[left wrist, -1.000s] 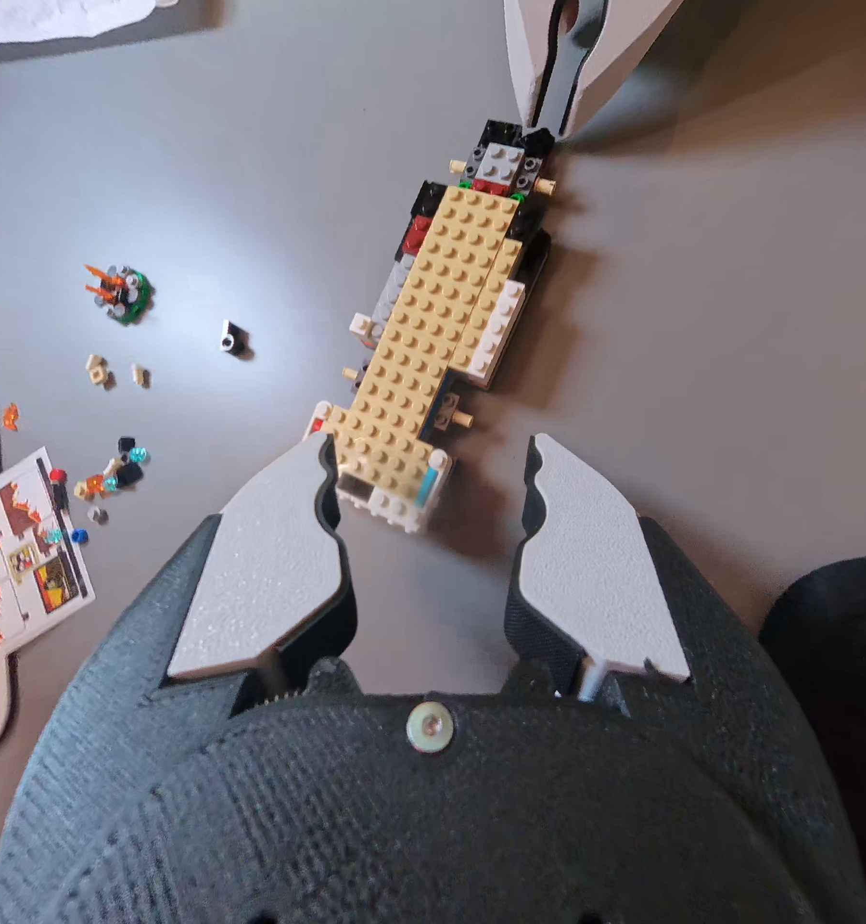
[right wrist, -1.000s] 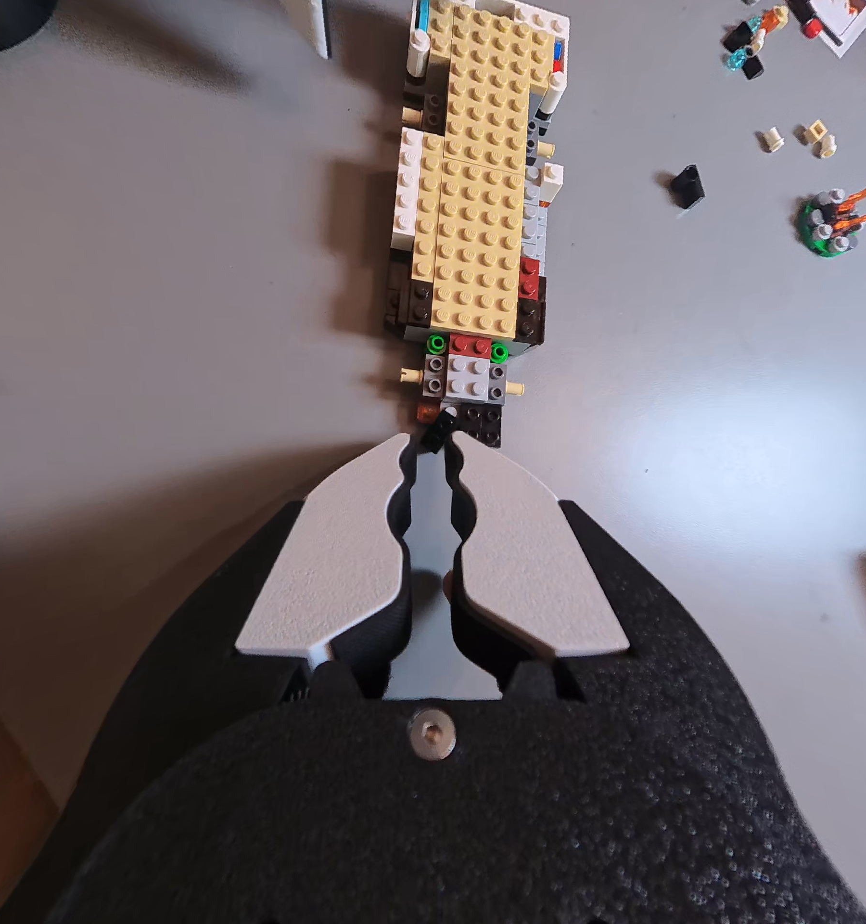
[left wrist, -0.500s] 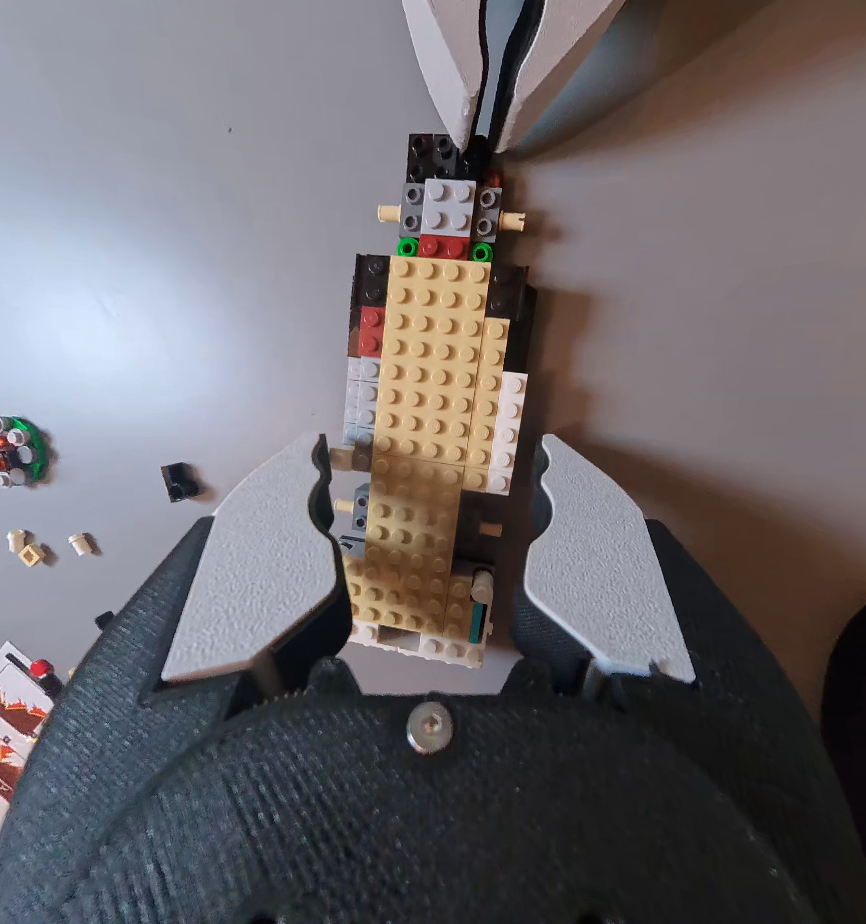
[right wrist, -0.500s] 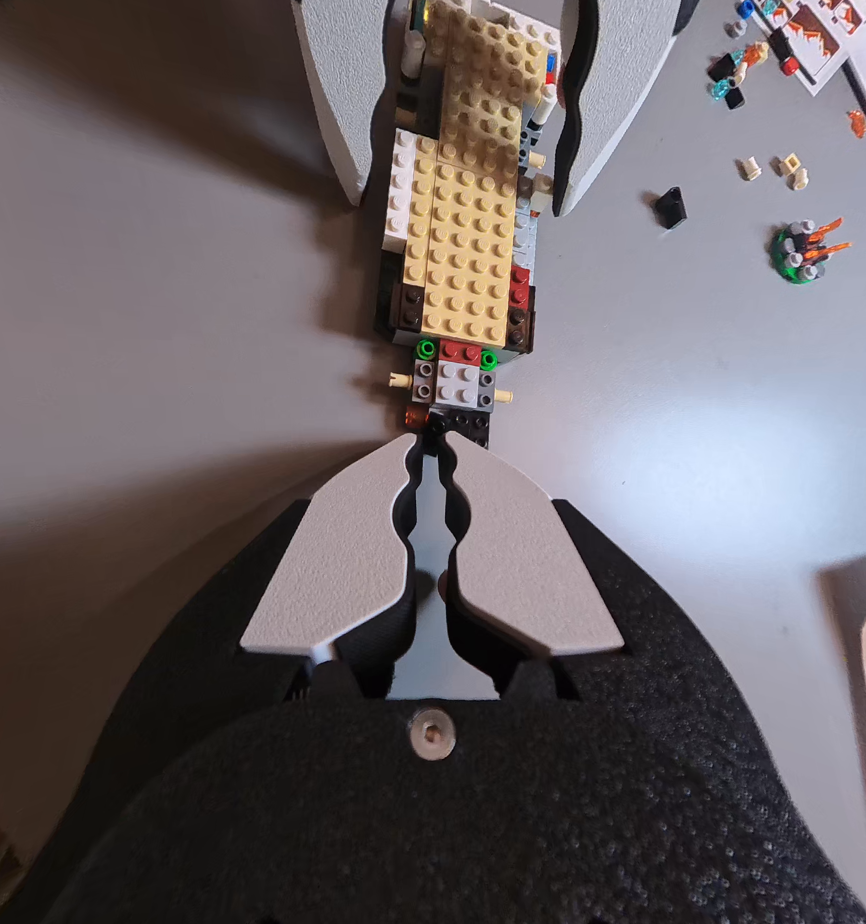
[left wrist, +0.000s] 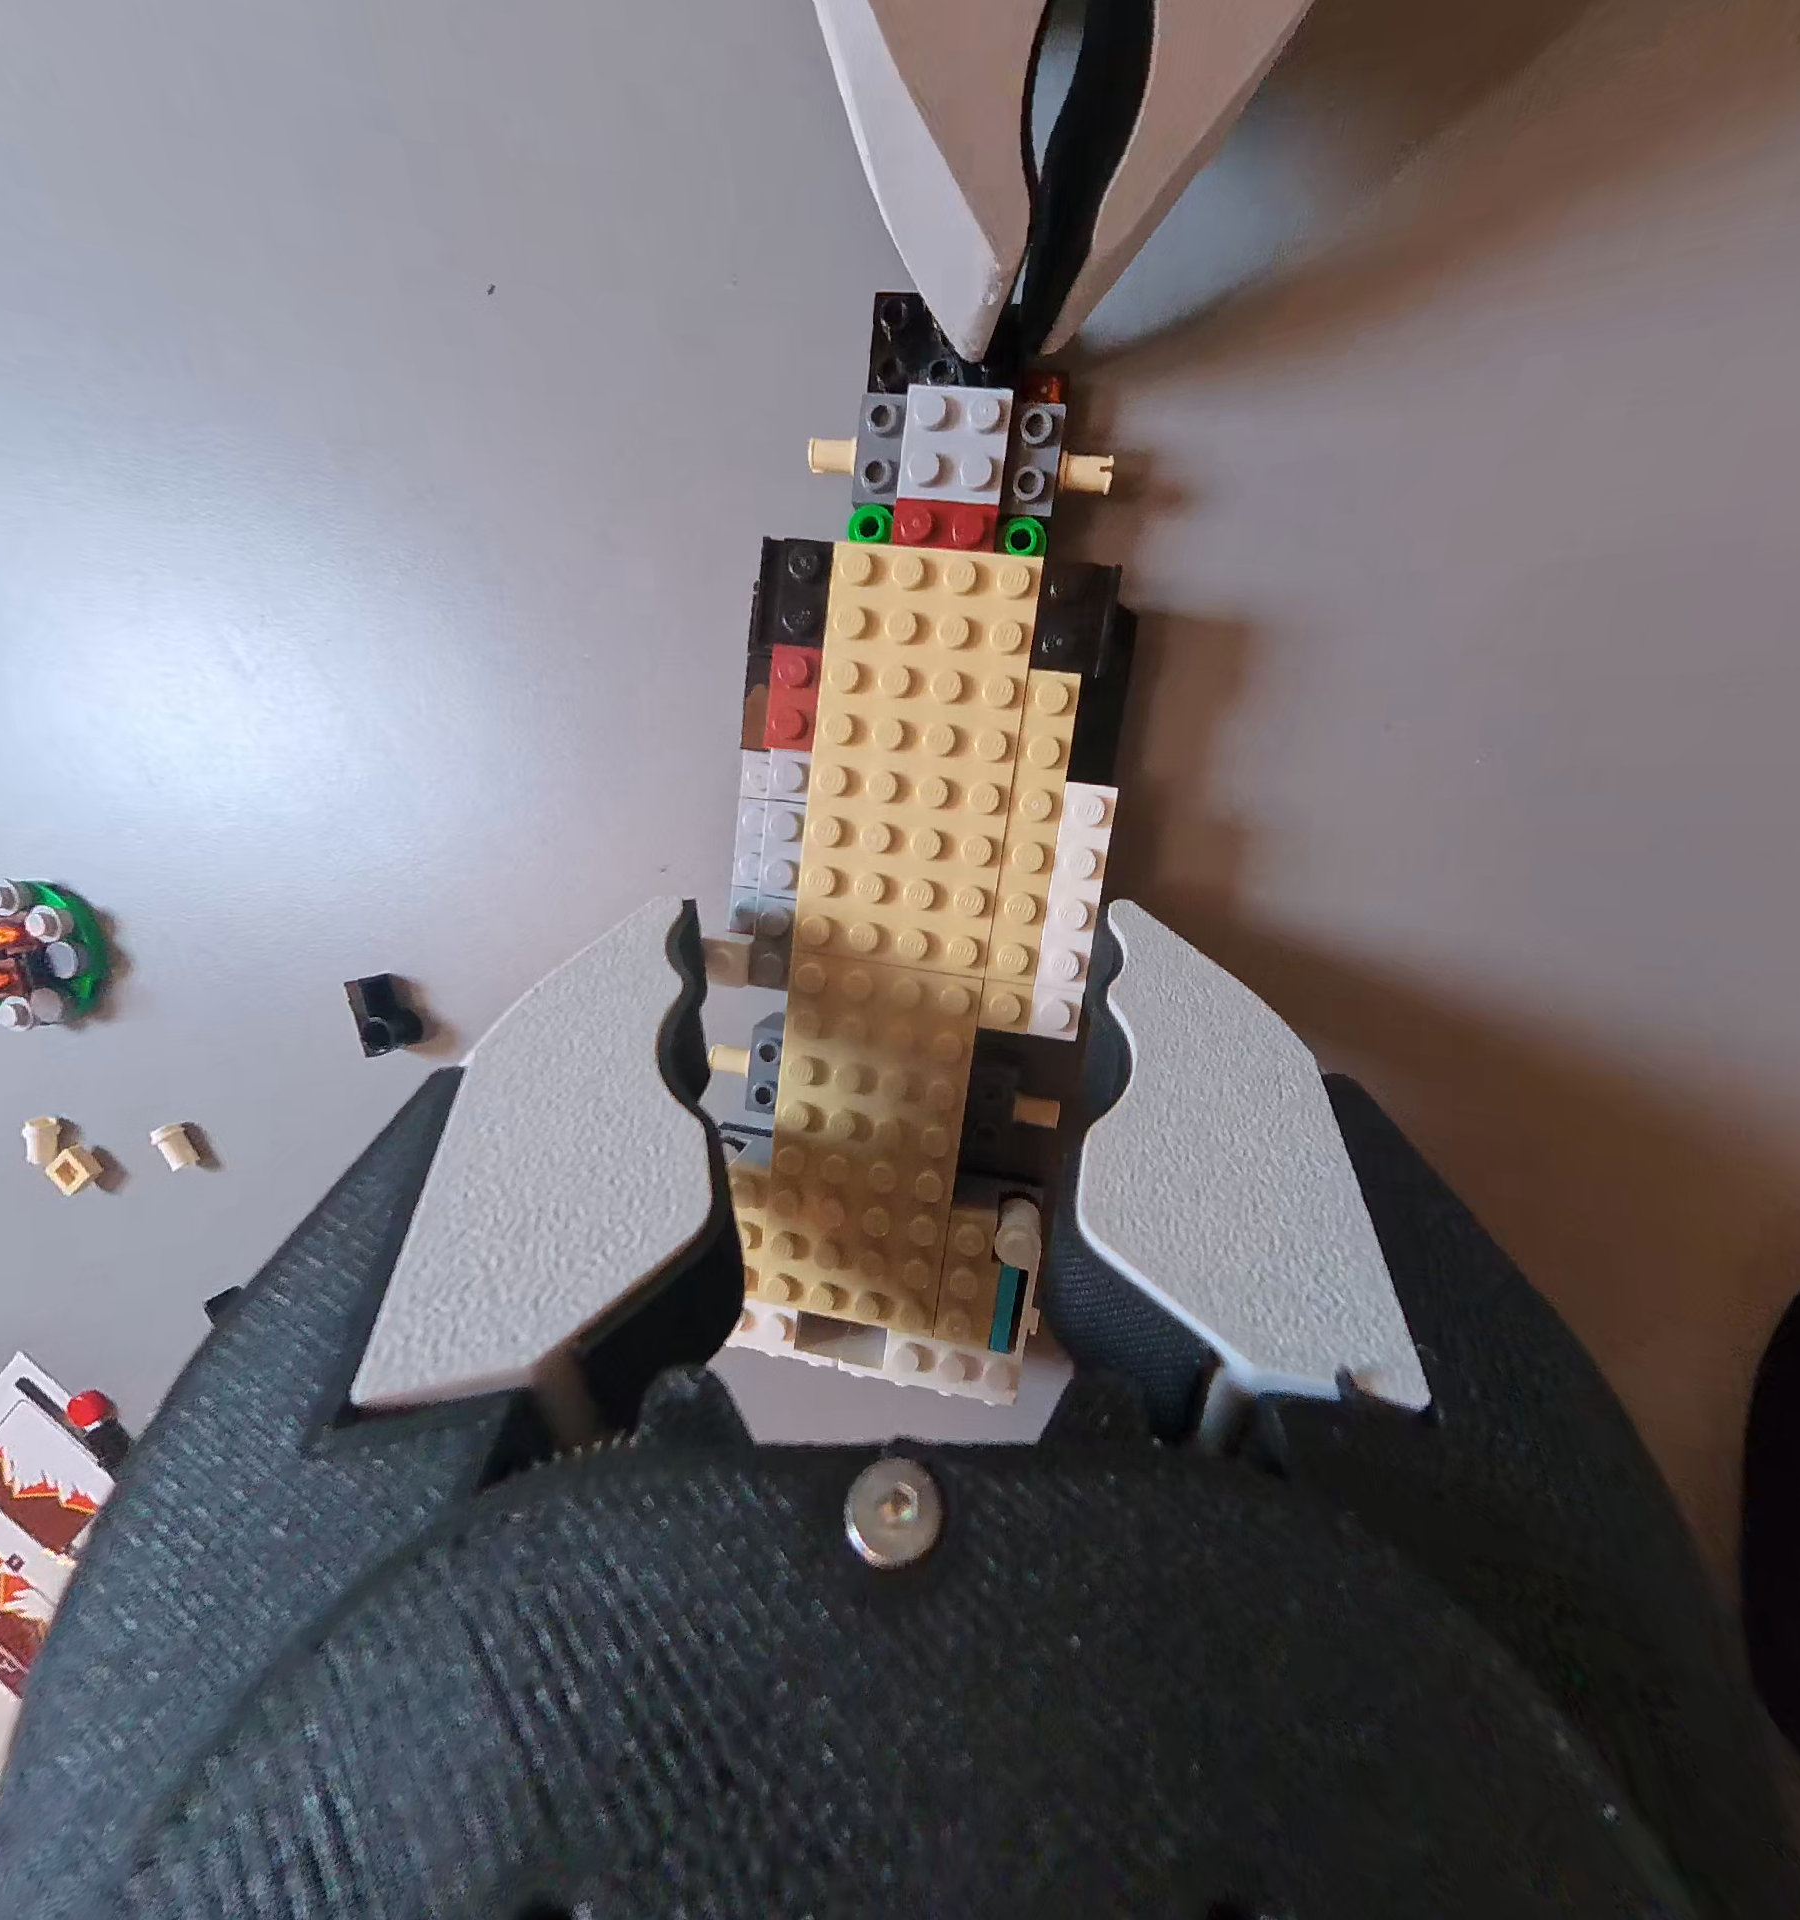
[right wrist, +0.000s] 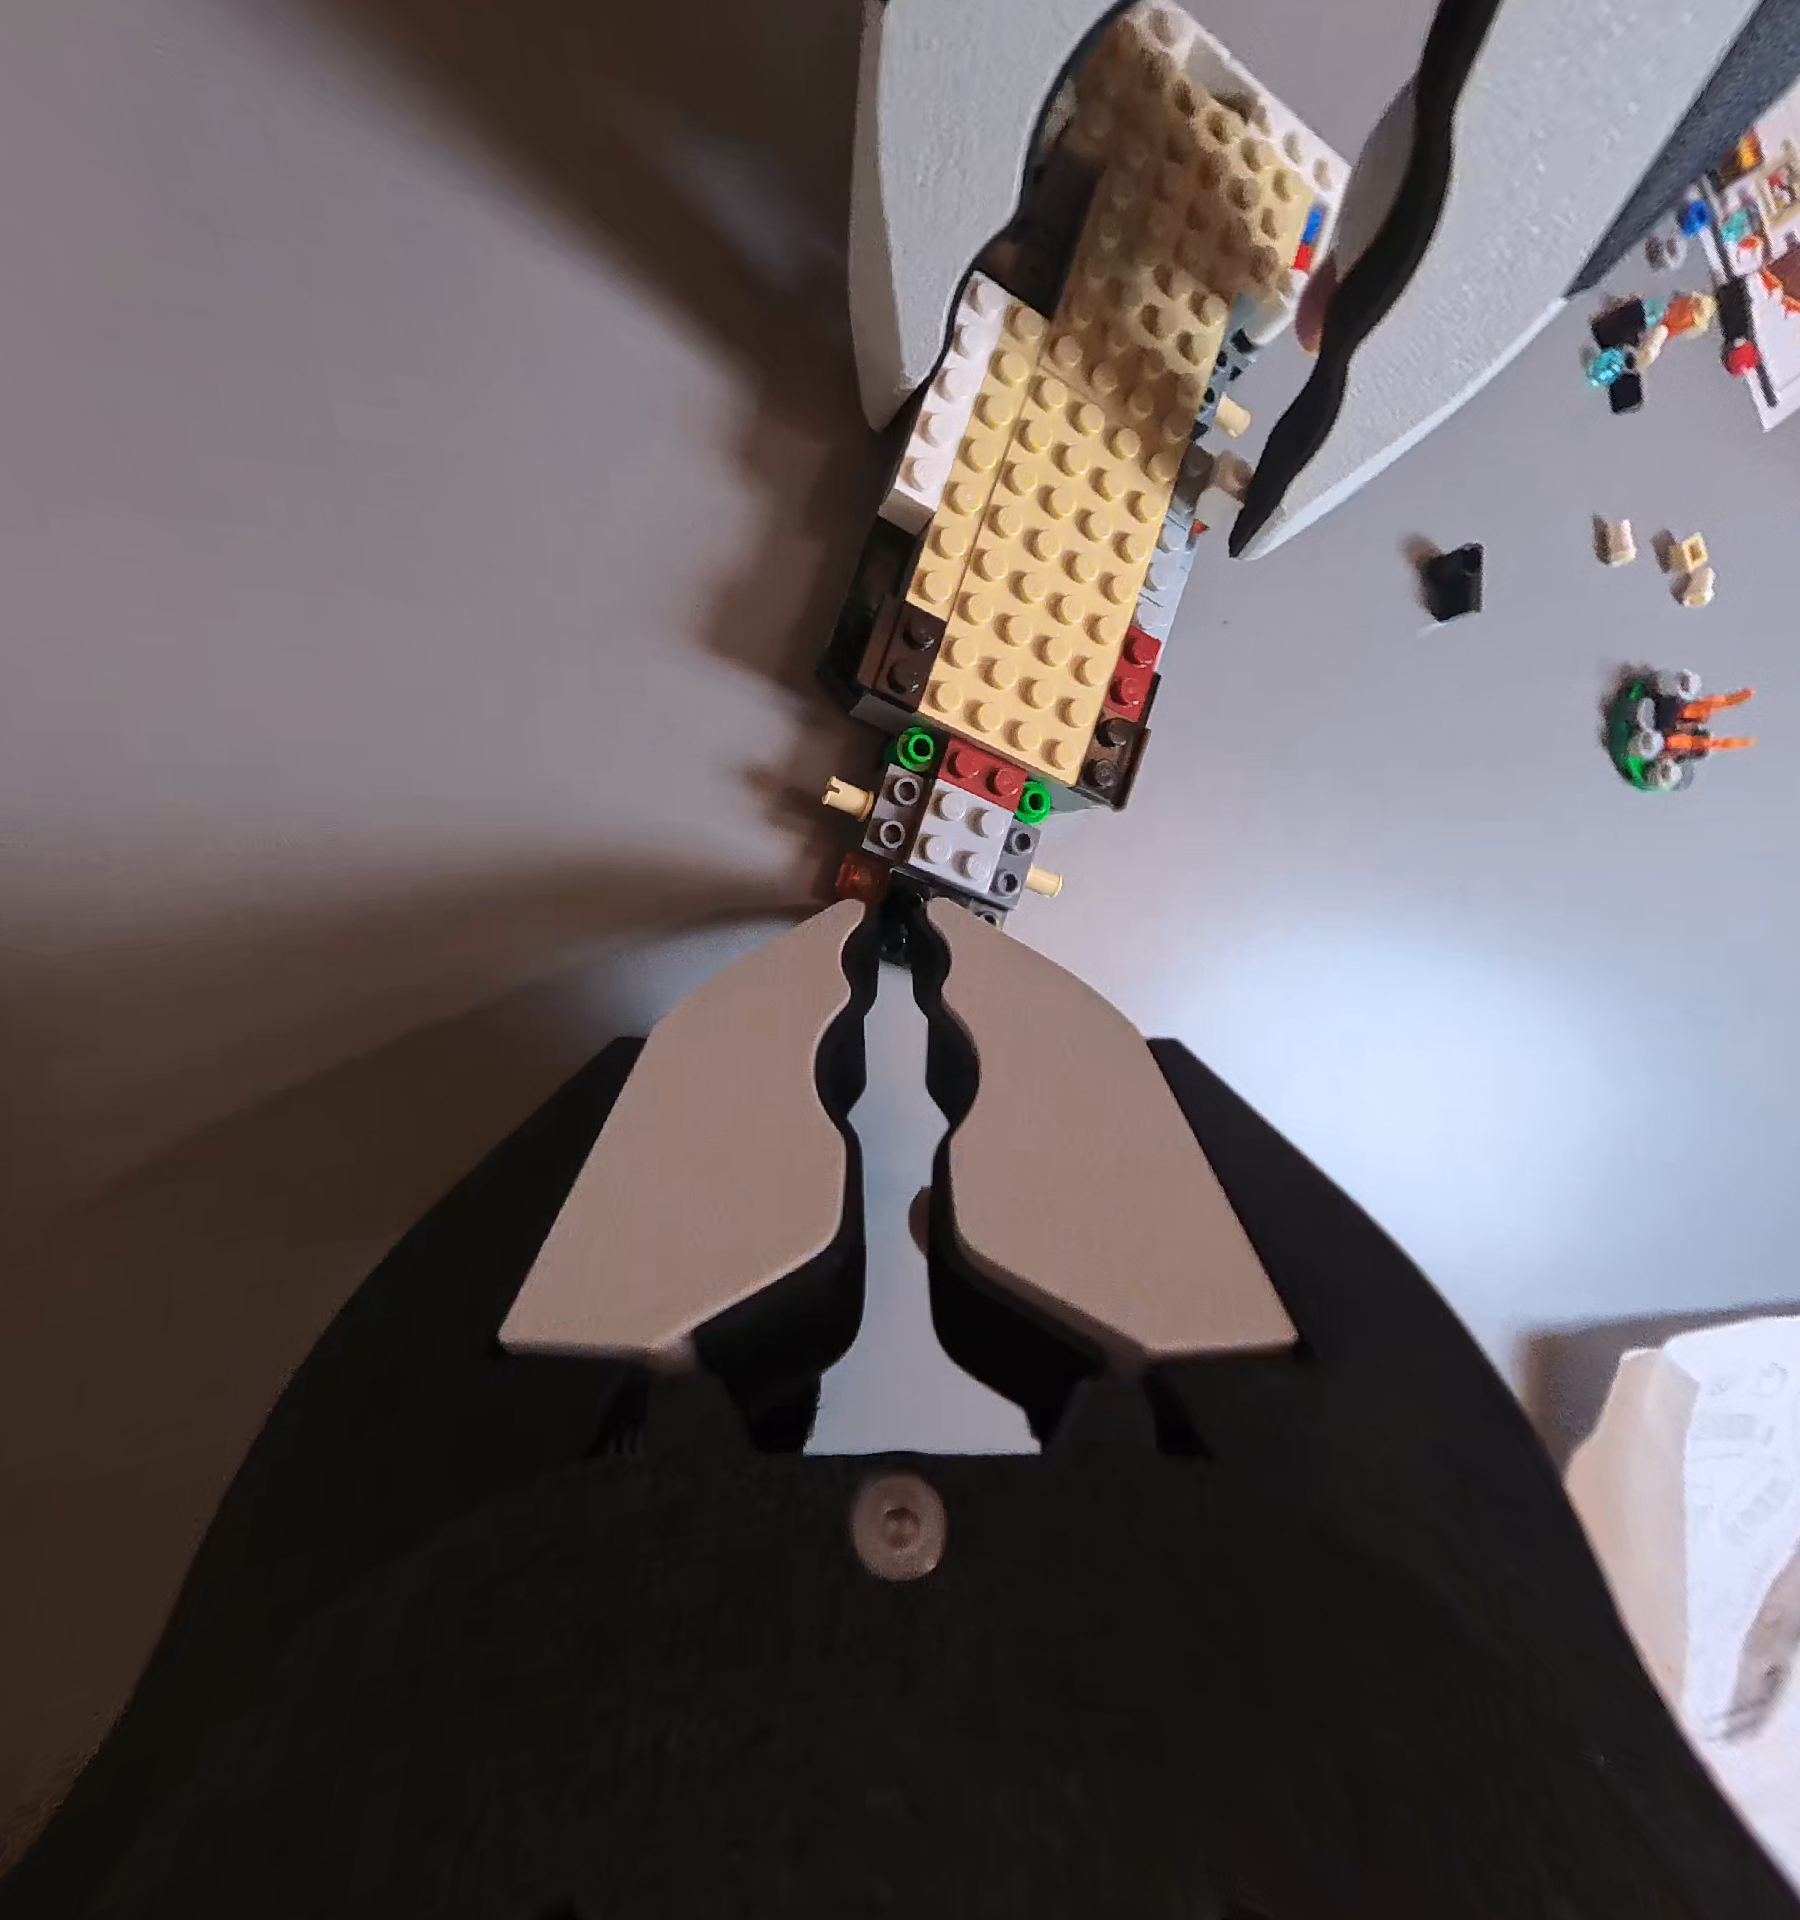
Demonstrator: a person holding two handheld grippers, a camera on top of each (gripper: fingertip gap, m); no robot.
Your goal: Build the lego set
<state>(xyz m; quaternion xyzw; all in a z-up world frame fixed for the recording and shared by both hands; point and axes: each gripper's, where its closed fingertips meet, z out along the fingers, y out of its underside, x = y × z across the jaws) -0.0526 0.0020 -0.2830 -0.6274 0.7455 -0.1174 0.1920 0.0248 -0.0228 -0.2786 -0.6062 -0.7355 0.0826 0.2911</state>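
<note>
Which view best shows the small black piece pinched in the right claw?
The right wrist view: the right claw closes on the small black piece at the brick model's end. The left wrist view shows it far off, mostly hidden behind the fingertips.

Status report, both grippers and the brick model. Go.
Left gripper open, straddling the tan-topped brick model. Right gripper pinched on small black piece at the model's far end. Loose bricks aside.
</note>
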